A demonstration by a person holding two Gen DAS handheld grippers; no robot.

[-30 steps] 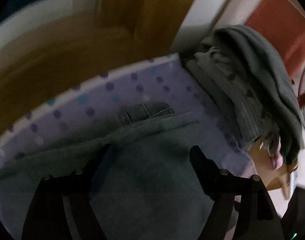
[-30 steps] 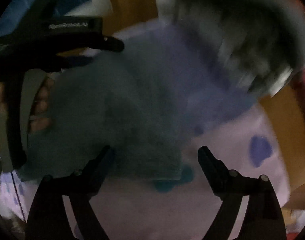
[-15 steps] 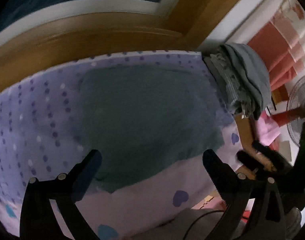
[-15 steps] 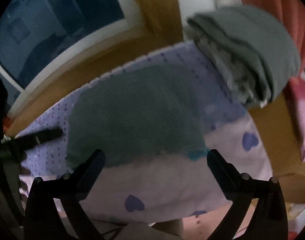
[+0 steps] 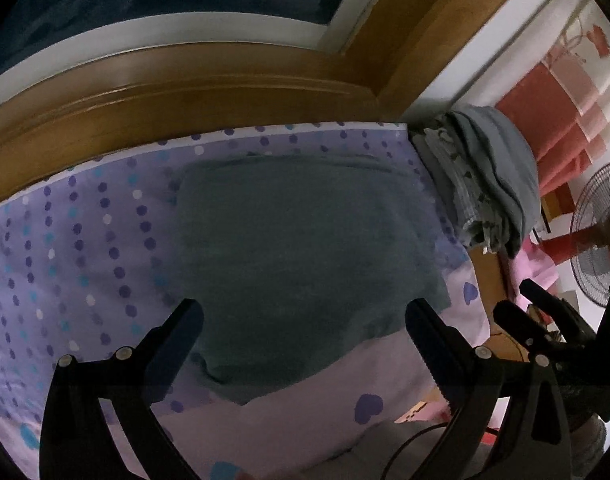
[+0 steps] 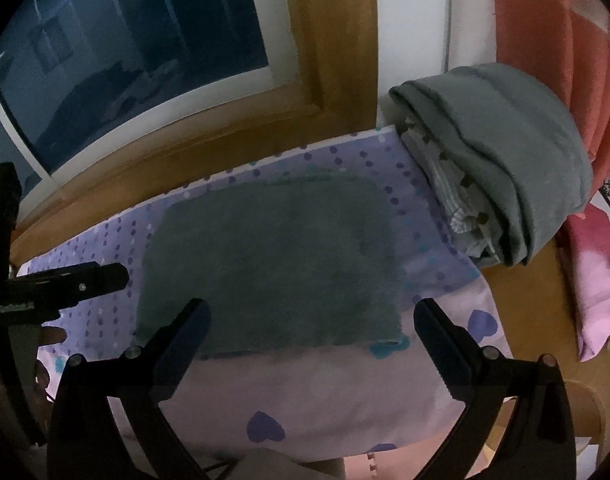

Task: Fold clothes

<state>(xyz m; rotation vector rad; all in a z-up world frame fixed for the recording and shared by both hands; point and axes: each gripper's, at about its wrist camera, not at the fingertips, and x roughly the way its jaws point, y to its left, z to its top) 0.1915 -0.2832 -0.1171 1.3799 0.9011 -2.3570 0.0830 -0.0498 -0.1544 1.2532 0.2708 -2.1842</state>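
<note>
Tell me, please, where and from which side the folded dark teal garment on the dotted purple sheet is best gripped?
Probably at its near edge, from the person's side. The folded dark teal garment lies flat, so only its edges give the jaws a lip; the near edge is free, while the pile of folded clothes crowds the far right corner.

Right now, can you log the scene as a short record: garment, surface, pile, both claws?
garment: dark teal folded garment, lying flat, released
surface: lilac dotted bedsheet with heart print near the front edge
pile: stack of folded clothes at the sheet's far right corner, grey-green piece on top
left claw: open, empty, above the garment's near edge
right claw: open, empty, above the garment's near edge
</note>
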